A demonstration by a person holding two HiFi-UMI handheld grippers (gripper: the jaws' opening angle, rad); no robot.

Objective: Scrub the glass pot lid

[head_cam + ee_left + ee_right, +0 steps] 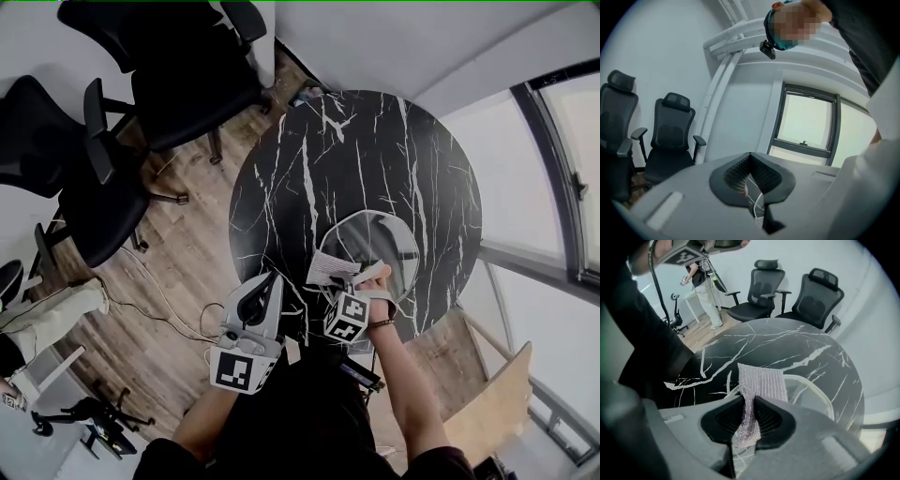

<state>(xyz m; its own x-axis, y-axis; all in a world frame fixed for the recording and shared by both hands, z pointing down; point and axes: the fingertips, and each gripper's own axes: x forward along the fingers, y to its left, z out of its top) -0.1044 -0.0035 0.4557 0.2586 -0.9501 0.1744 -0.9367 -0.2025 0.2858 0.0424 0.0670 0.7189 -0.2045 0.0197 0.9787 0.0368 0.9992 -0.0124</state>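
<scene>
- The glass pot lid (389, 246) lies flat on the round black marble table (309, 159), on the side near the person.
- The right gripper (364, 281) has its 2 jaws clamped on a silvery scrub cloth (333, 270).
- In the right gripper view, the cloth (761, 380) stands out past the jaws of this gripper (752, 401) and covers the near rim of the lid (820, 397). I cannot tell if cloth and glass are touching.
- The left gripper (269, 286) is to the left of the lid, apart from it, above the table edge.
- In the left gripper view, the jaws of the left gripper (750, 157) are together with nothing between them, and they point toward a window (806, 122).
</scene>
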